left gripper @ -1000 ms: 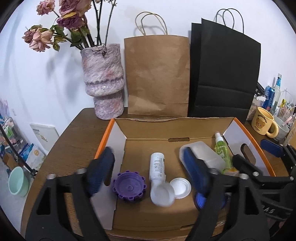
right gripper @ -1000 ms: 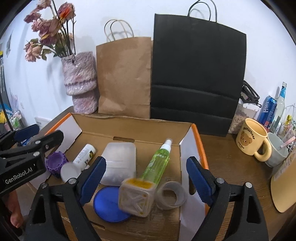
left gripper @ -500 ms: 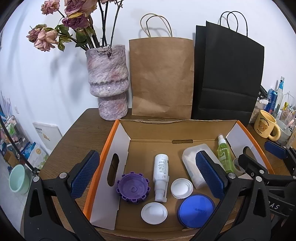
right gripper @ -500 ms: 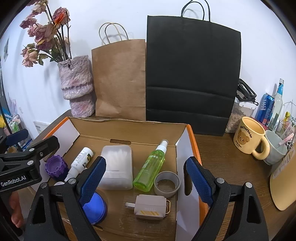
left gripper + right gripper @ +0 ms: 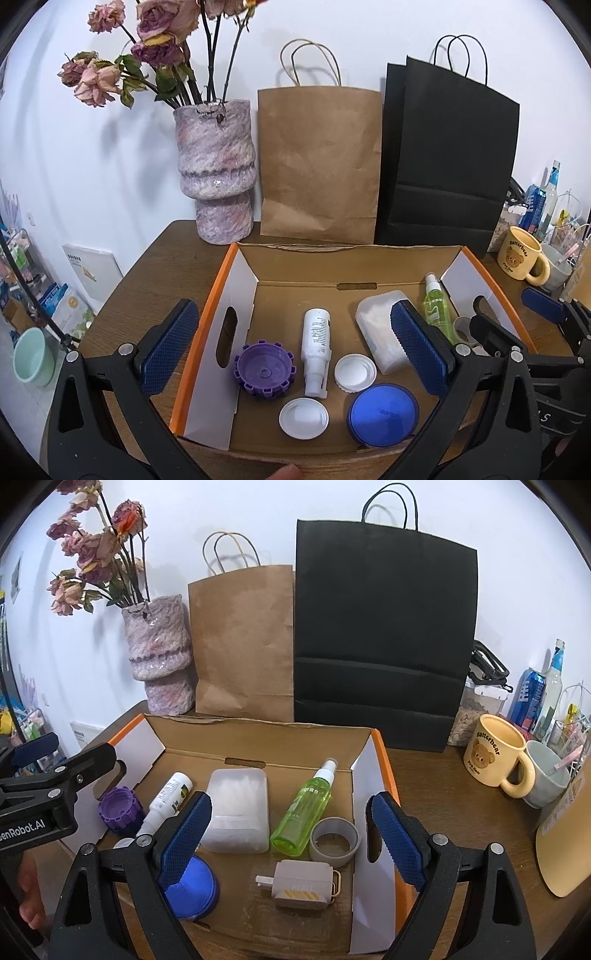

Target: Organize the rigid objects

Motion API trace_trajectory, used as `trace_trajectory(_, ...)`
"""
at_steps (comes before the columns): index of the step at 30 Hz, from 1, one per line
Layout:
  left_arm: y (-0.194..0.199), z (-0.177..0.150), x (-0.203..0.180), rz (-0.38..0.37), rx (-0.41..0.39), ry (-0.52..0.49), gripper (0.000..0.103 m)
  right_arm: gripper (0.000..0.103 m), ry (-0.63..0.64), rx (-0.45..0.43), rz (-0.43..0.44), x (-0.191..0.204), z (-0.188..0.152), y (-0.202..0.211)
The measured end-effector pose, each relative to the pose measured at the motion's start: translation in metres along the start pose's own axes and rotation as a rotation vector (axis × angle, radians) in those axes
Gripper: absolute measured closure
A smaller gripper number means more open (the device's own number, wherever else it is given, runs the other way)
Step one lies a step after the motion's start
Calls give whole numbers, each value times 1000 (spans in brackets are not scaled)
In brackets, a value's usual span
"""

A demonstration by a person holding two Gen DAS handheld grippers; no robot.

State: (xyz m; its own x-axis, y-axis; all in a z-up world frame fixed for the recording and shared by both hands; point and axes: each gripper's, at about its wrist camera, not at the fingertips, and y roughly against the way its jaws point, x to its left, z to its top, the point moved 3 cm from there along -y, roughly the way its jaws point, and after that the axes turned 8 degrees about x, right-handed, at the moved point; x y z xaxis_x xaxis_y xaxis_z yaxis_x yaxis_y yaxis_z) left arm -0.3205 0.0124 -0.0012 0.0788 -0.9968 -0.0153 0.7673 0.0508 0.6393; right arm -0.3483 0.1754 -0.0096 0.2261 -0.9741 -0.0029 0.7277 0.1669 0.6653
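Two tools, left tool (image 5: 291, 350) and right tool (image 5: 290, 843), gape empty; yellow mug (image 5: 493, 751) reads "Butterbear".

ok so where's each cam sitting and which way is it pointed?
Left wrist: on the left tool, angled down into the cardboard box; own open blue pads show, right tool at the right edge.
Right wrist: on the right tool, same box from its right side; own open pads show, left tool at the left edge.
Shared: green spray bottle, blue lid, both paper bags.
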Motion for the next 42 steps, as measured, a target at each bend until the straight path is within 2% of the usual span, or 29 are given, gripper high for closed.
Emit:
trace_trajectory(7,25,-9,0,-16,-30,-17,0,11,5,-32,2,0,-11,26)
trace_trajectory(22,93,-51,0,-36,-55,-48,0,11,25,-93,4,11,-52,102)
trace_trajectory(32,157,-97,2,-40,-101,-73,0,11,47,-124,-3,21,-96,164)
trace_trajectory(42,192,-151,12,-39,-64,-65,0,10,87,-104,8,35,-149,205)
